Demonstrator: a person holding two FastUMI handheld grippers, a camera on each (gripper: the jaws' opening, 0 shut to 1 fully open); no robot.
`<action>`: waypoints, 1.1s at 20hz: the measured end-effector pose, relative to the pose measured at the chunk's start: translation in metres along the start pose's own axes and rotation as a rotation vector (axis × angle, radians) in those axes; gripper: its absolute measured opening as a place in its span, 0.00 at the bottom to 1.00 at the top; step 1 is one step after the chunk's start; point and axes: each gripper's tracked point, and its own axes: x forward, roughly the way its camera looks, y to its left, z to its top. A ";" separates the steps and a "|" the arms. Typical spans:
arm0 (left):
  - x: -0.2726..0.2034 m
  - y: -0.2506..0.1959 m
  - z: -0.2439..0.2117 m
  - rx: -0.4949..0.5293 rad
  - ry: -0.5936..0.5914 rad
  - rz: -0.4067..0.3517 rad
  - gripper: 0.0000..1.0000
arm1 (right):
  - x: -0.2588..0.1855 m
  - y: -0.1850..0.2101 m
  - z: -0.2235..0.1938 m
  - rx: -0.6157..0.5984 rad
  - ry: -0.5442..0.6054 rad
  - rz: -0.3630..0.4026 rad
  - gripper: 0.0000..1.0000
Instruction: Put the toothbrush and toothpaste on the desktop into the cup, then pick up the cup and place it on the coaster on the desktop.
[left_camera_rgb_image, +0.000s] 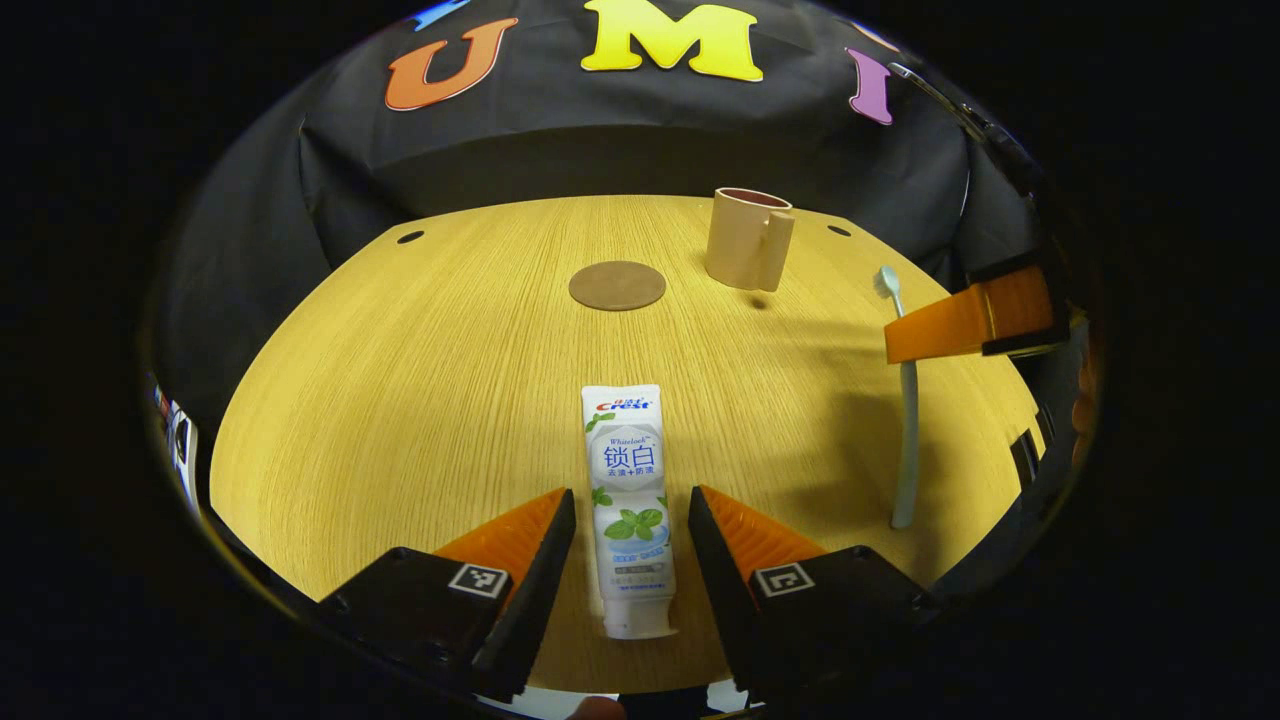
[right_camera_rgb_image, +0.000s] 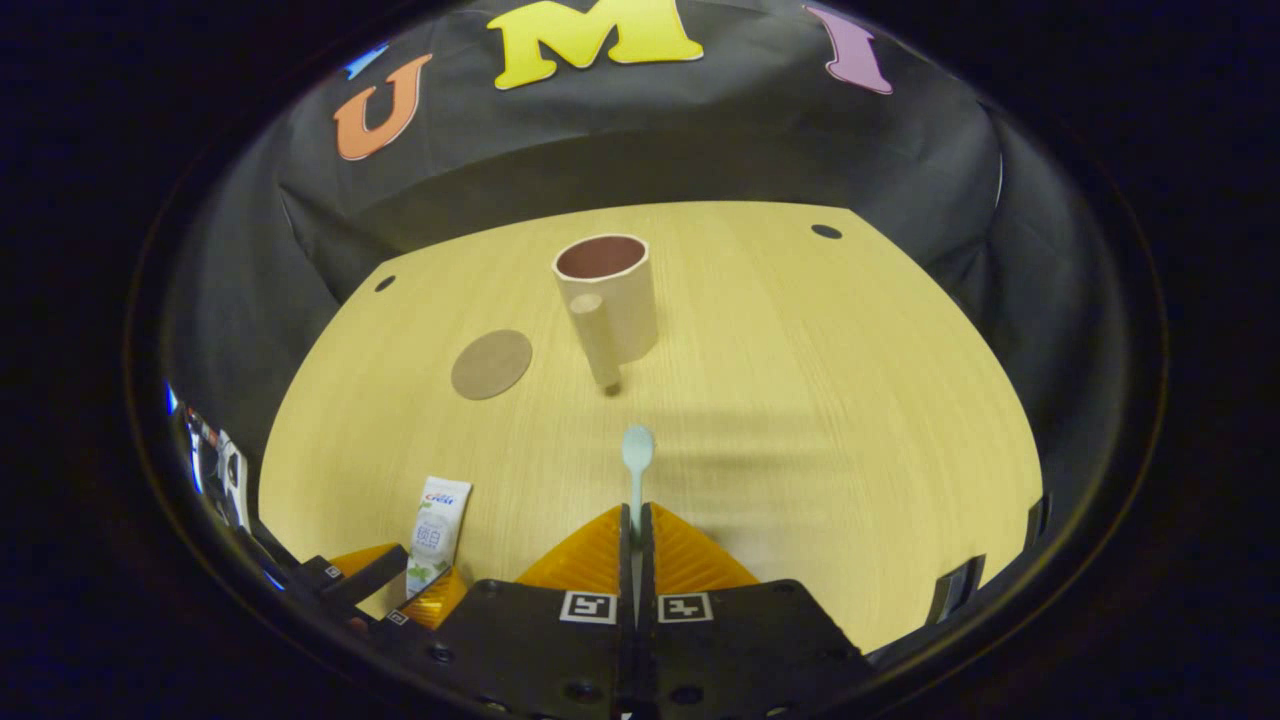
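right gripper (right_camera_rgb_image: 636, 520) clamped on toothbrush (right_camera_rgb_image: 637, 455)
left gripper (left_camera_rgb_image: 630, 500) spread open, straddling toothpaste (left_camera_rgb_image: 628, 500) lying on desktop (left_camera_rgb_image: 420, 400).

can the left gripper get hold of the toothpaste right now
Probably yes. The left gripper is open with a finger on each side of the toothpaste, which lies flat on the table with nothing between them.

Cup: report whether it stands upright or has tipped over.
Upright. The cup stands on its base on the desktop, open mouth facing up, handle down its side; the coaster lies beside it, apart.
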 end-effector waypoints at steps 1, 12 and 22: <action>0.000 -0.001 0.000 0.006 0.003 -0.003 0.69 | -0.001 -0.001 0.001 0.002 -0.002 -0.001 0.00; 0.008 0.003 0.006 0.013 0.082 0.013 0.44 | -0.032 -0.007 0.027 0.011 -0.067 0.031 0.00; -0.038 0.006 0.082 -0.062 -0.129 -0.012 0.37 | -0.055 0.000 0.088 -0.039 -0.211 0.079 0.00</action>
